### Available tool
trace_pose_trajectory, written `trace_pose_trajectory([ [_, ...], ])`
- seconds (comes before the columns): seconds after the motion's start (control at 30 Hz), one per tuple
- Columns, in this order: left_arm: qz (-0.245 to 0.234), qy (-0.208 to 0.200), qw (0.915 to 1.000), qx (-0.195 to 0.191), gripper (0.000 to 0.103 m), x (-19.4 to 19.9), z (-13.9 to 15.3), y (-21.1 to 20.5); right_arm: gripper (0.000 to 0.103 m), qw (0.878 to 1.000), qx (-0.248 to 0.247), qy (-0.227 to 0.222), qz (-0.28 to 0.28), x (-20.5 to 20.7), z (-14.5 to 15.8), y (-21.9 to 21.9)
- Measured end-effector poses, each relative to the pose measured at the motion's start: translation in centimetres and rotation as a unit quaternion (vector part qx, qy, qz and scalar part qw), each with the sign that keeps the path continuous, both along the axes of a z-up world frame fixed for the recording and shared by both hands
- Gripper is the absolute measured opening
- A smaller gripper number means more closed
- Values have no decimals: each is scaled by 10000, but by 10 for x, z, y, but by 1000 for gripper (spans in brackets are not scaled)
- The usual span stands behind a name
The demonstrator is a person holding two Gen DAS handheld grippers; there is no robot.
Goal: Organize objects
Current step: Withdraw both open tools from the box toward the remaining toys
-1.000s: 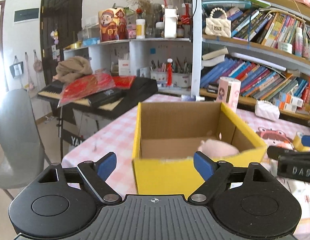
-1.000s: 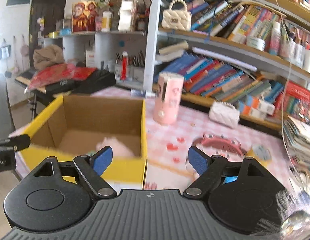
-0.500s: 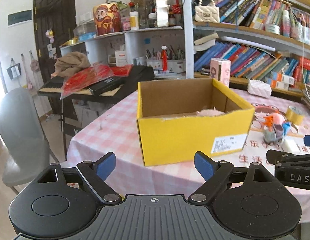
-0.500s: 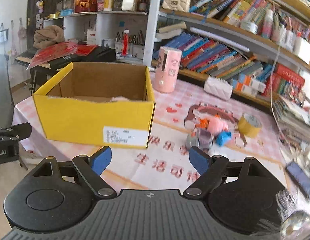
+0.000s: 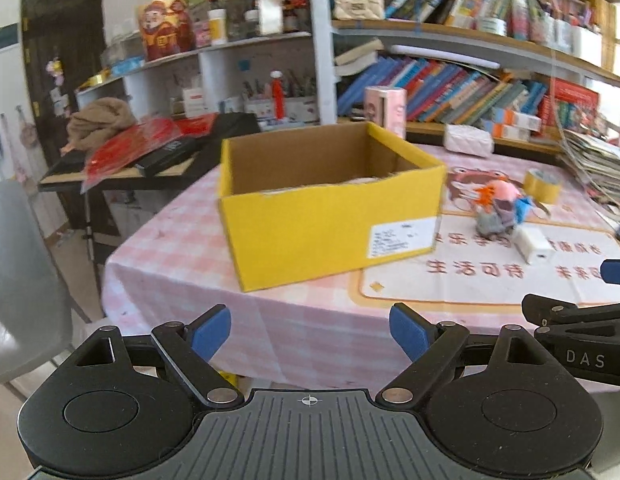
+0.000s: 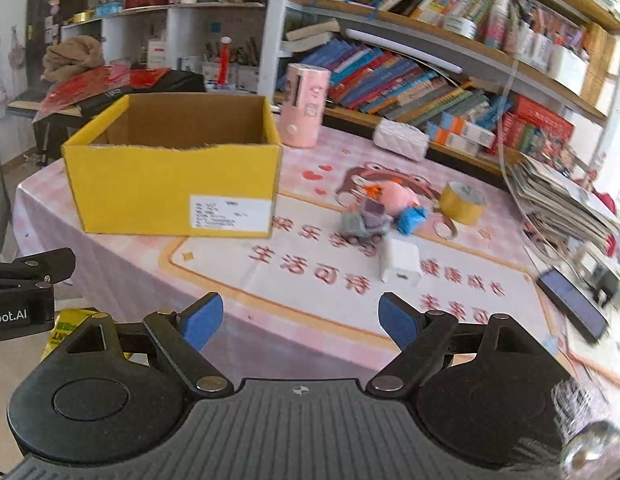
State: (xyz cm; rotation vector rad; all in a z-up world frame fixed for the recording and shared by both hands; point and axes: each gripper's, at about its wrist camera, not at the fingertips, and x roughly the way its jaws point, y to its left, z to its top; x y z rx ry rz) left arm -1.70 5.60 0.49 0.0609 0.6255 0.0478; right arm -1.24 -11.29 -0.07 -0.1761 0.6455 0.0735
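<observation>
A yellow cardboard box stands open on the pink checked table; something pale lies inside, mostly hidden. To its right lie a small pile of plush toys, a white charger block and a yellow tape roll. My left gripper is open and empty, off the table's near edge. My right gripper is open and empty, above the table's front edge, short of the charger.
A pink cylinder box and a white quilted pouch stand behind the yellow box. A phone and a paper stack lie at the right. Bookshelves line the back. A grey chair stands left.
Both grippers have pulled back from over the box to beyond the table's front edge. The toys, charger and tape have come into view. Both stay open.
</observation>
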Motion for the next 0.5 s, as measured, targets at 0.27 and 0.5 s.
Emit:
trace_pose_trajectory([
  [0.27,-662,130,9977,-15,89,5,-4,-29,84,9980,103,172,-606,-13,-5,-33],
  [0.5,-1130,208,9934,-31,89,14,-8,-57,84,9929,195,286,-1135,-17,-10,-63],
])
